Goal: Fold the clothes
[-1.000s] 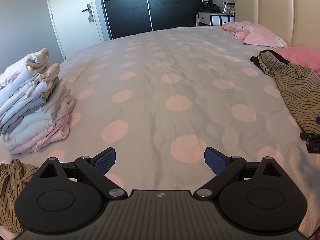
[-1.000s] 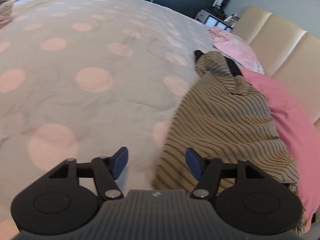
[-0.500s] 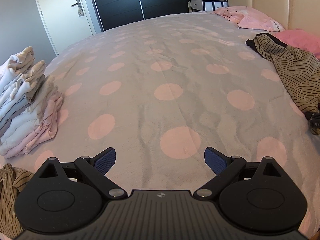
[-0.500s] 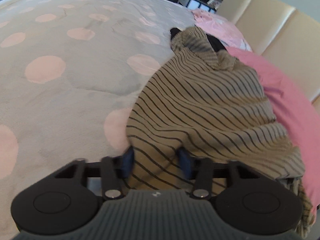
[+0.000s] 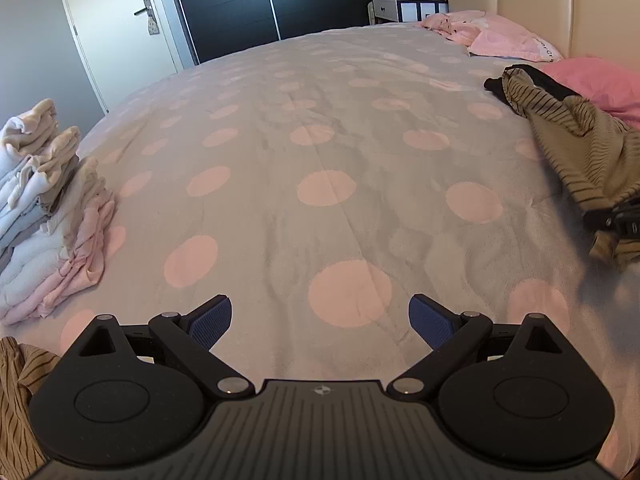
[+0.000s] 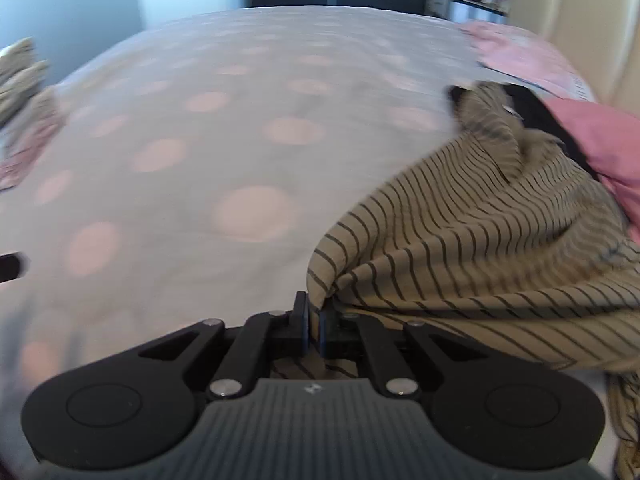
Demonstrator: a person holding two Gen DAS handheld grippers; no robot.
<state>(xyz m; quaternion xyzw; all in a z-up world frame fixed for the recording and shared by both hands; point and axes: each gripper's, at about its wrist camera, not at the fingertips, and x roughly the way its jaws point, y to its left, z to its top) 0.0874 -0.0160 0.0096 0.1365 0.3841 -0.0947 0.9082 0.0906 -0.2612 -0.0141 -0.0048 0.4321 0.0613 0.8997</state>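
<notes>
Right gripper (image 6: 314, 326) clamped on striped garment (image 6: 460, 232) edge; left gripper (image 5: 320, 320) wide open, holding nothing
Garment bunched beside the pink pillow (image 6: 592, 136) on the bed (image 5: 320, 152); looks light, limp, drapes; take a second corner or hem; folded stack (image 5: 48, 208) far across the bed from the pillow

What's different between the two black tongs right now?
The left tongs stand wide open with nothing between their blue pads, above the spotted bedspread. The right tongs are shut on an edge of the striped garment, bunching the cloth. Both have the same black build with blue pads.
</notes>
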